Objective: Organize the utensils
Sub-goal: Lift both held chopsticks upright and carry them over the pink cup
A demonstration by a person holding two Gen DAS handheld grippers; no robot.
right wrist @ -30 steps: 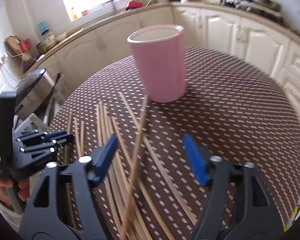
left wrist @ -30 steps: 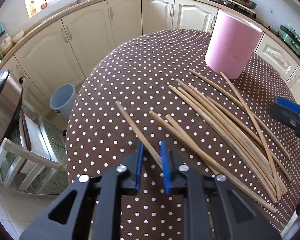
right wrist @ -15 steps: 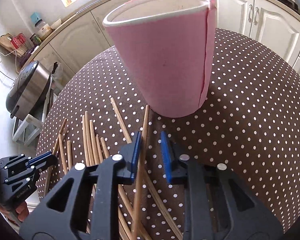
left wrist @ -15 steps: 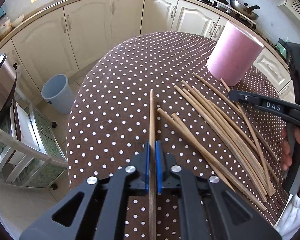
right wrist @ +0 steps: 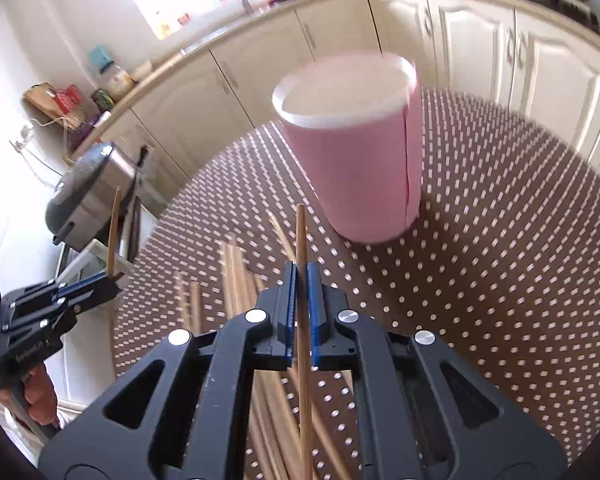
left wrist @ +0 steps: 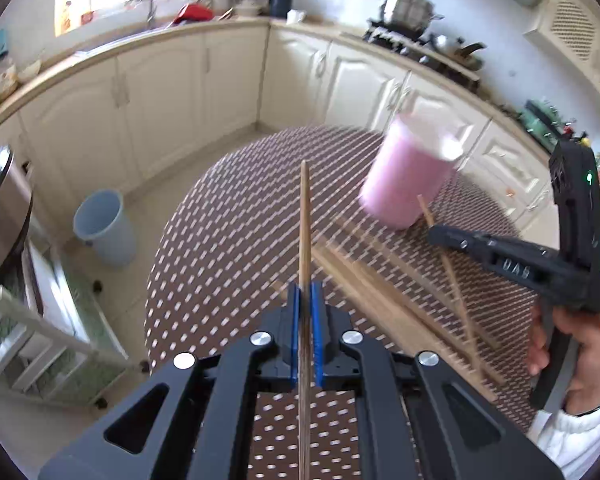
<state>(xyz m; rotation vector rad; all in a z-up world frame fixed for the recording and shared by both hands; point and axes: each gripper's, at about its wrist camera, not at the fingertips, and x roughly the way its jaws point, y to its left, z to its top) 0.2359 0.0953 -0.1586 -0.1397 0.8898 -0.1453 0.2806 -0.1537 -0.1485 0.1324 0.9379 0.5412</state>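
Observation:
My left gripper is shut on a wooden chopstick that points straight ahead, lifted off the polka-dot table. In the right wrist view my right gripper is shut on another chopstick, raised just short of the pink cup, which stands upright. The pink cup shows blurred in the left wrist view, with the right gripper and its chopstick beside it. The left gripper appears at the left edge. Several chopsticks lie loose on the table.
Loose chopsticks spread across the table between both grippers. A blue bin stands on the floor left of the table, with a steel cooker on a stand. Cream kitchen cabinets curve behind. A hand holds the right gripper's handle.
Both grippers closed on a chopstick each and lifted them off the table. The right one moved close to the pink cup, then drew up and back.

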